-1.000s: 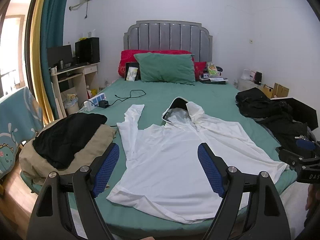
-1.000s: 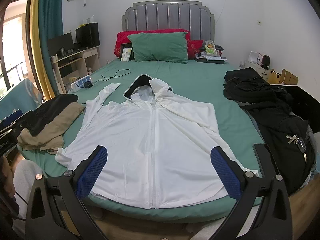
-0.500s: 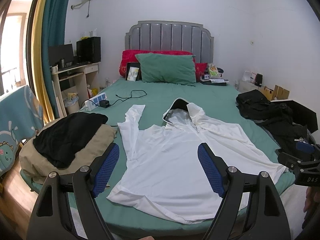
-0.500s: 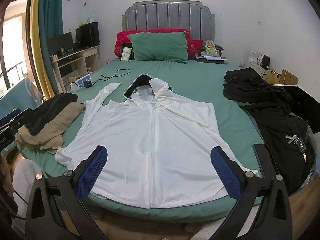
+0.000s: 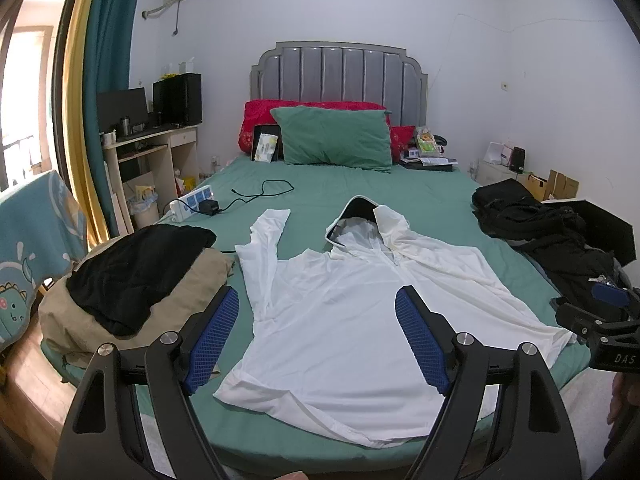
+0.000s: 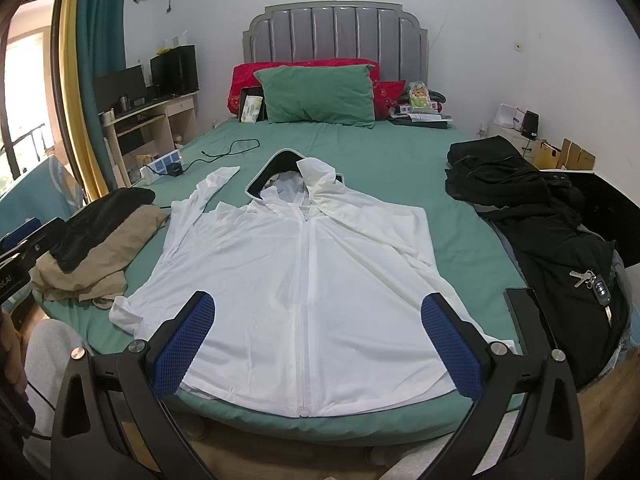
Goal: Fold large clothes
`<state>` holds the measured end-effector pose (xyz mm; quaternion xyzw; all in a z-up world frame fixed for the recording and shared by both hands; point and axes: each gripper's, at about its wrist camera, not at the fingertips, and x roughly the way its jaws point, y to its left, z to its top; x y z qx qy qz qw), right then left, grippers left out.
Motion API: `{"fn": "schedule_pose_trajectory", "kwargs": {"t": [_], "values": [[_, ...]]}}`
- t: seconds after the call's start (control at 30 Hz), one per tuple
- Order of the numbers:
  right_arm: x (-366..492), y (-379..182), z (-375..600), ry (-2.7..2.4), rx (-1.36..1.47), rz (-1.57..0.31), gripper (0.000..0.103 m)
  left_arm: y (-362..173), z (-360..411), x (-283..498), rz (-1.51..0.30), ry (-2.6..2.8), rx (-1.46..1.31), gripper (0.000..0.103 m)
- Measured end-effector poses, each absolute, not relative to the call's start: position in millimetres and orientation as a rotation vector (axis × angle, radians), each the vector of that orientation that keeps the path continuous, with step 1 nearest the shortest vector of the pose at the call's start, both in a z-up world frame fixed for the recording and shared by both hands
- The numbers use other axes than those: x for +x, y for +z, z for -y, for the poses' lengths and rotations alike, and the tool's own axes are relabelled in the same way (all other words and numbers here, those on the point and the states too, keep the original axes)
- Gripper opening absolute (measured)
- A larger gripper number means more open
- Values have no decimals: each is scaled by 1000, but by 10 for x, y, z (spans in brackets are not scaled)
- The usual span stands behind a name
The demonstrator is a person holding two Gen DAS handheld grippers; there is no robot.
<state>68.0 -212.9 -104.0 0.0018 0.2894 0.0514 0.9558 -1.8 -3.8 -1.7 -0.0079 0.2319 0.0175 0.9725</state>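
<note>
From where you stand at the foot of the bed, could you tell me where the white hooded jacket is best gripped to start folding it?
I would pinch the white hooded jacket at its free sleeve cuff, coming in from the left side with the left tongs. That sleeve lies stretched out flat beside the hood, apart from the body, so its thin edge should lift cleanly and swing across the zipper. Both tongs are open and holding nothing.

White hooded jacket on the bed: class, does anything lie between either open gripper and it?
Nothing visible does. The white hooded jacket lies spread flat, zip up, directly ahead of the right gripper and the left gripper. The tan and black pile and the black clothes lie off to its sides.
</note>
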Motion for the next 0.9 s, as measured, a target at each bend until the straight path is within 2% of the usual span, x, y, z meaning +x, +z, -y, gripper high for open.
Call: {"fn": "schedule_pose_trajectory", "kwargs": {"t": [0.9], "values": [[682,-1062,2111,103,-3,-589,102,18,20,-25,-474,44,-21,83]]}}
